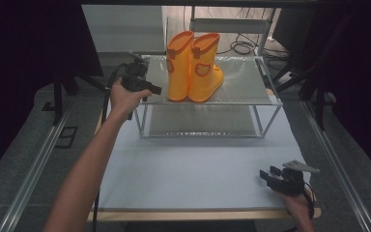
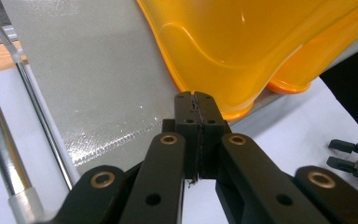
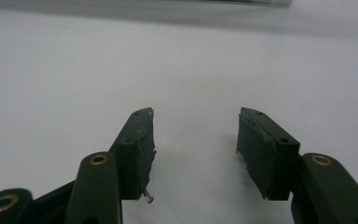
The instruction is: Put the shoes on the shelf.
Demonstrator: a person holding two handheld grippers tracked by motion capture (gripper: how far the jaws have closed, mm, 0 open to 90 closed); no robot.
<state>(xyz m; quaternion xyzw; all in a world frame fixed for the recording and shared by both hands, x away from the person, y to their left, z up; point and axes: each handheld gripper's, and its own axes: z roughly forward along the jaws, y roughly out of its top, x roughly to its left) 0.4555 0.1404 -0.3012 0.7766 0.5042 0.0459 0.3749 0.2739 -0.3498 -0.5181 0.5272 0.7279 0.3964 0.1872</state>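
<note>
A pair of yellow rubber boots [image 1: 193, 65] with orange trim stands upright on the top level of a wire-framed shelf [image 1: 244, 87]. My left gripper [image 1: 154, 90] is at the shelf's left edge, just left of the nearer boot. In the left gripper view its jaws [image 2: 196, 97] are pressed together with nothing between them, the tips right at the boot's orange-edged sole [image 2: 242, 42]. My right gripper [image 1: 268, 175] rests low over the table's front right corner. It is open [image 3: 196, 128], with bare table between its fingers.
The shelf has a mesh top [image 2: 98, 79] and a lower level [image 1: 198, 121], with thin metal posts [image 2: 0, 140] at the corners. A pale blue table surface [image 1: 183, 169] lies in front of it. Metal rails run along both table sides, and cables lie behind the shelf.
</note>
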